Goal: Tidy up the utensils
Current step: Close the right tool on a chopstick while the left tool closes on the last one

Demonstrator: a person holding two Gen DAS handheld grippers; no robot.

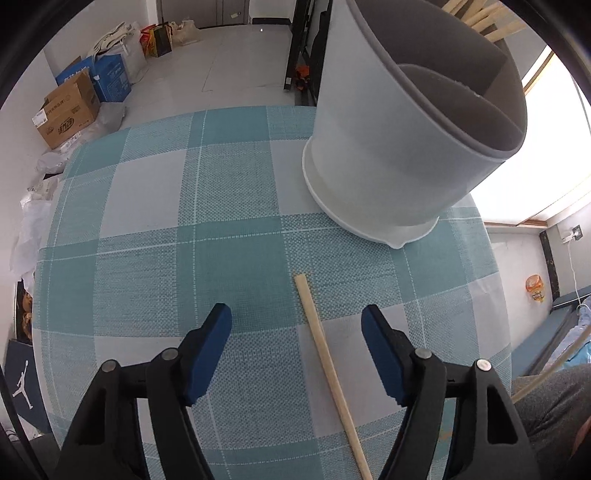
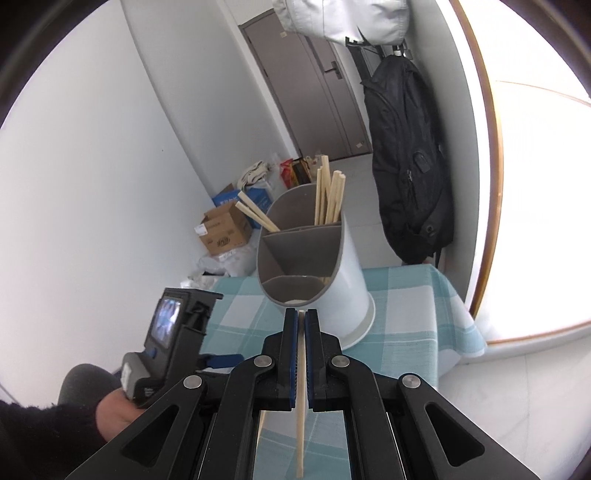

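A single wooden chopstick point(image 2: 301, 398) is seen clamped between the blue pads of the right gripper point(image 2: 301, 321), its jaws pressed tight against the stick, which runs lengthwise between them and juts out below. The gripper is angled slightly downward toward a white utensil holder point(image 2: 343, 291) with grey inner dividers, which stands on a table covered by a teal-and-white checked cloth point(image 2: 406, 295). A bundle of chopsticks point(image 2: 328, 195) is stood upright in the holder's far compartment, and two more are leaned out over its left rim; the nearer compartments appear empty from this angle.

The left gripper point(image 1: 295, 321) is held with its jaws well apart and pointed steeply down at the cloth point(image 1: 166, 221). Nothing is gripped. A second loose chopstick point(image 1: 328, 365) is shown lying flat on the cloth between the open fingers, nearer the right-hand pad point(image 1: 380, 350), and untouched by either. The holder point(image 1: 388, 158) is seen just beyond it, at upper right, with chopstick tips point(image 1: 480, 18) showing above its rim.

In the right wrist view, the left gripper's body point(image 2: 170, 339) and its small screen are visible low at the left, held in the person's left hand point(image 2: 114, 410), with a dark sleeve point(image 2: 37, 435) at the frame's edge. A black backpack point(image 2: 406, 166) is hung by the window behind the table.
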